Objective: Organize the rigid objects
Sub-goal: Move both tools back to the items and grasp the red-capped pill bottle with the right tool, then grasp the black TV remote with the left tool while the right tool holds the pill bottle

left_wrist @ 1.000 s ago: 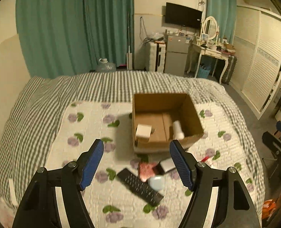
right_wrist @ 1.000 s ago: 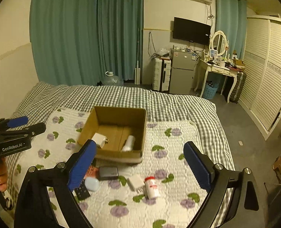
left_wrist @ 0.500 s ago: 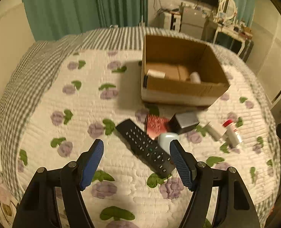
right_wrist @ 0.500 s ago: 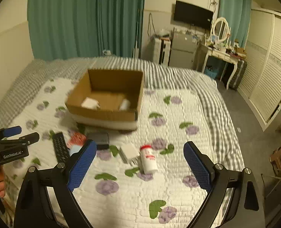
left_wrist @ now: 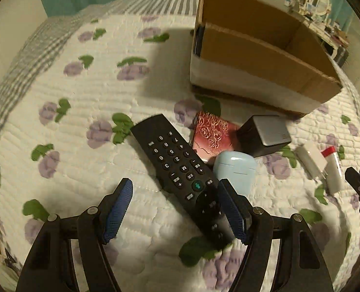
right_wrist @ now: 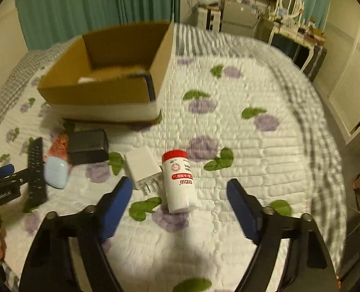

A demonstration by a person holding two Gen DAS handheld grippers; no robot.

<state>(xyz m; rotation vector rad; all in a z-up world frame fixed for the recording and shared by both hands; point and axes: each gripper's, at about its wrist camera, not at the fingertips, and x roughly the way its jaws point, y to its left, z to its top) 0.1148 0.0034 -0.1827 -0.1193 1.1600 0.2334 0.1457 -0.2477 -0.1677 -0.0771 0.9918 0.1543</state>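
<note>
While hovering low over the flowered quilt (left_wrist: 94,85), holding the left gripper (left_wrist: 175,189) wide open and gripping nothing. Straddling the near end of the black remote control (left_wrist: 177,168), one blue pad (left_wrist: 231,209) sitting over the remote's edge and the other out over bare quilt; whether actually touching the remote, not possible to tell.

Finding the remote control lying flat and diagonal, buttons up, its far end pointing toward the cardboard box (left_wrist: 253,58). Finding a pale blue case (left_wrist: 236,170) just beside it, resting against a red patterned card (left_wrist: 212,133), and a dark grey block (left_wrist: 265,133) next to that card, all in front of the box's near wall. Seeing something white lying inside the box, too blurred to name.

Holding the right gripper (right_wrist: 180,186) equally wide open, empty, above the white bottle (right_wrist: 180,182). Finding that bottle lying on its side on the quilt, red cap pointing away toward the box, base nearest the camera, sitting between the two spread fingers without being pinched. Finding a white charger plug (right_wrist: 142,166) touching or nearly touching the bottle's left side, prongs facing the camera.
</note>
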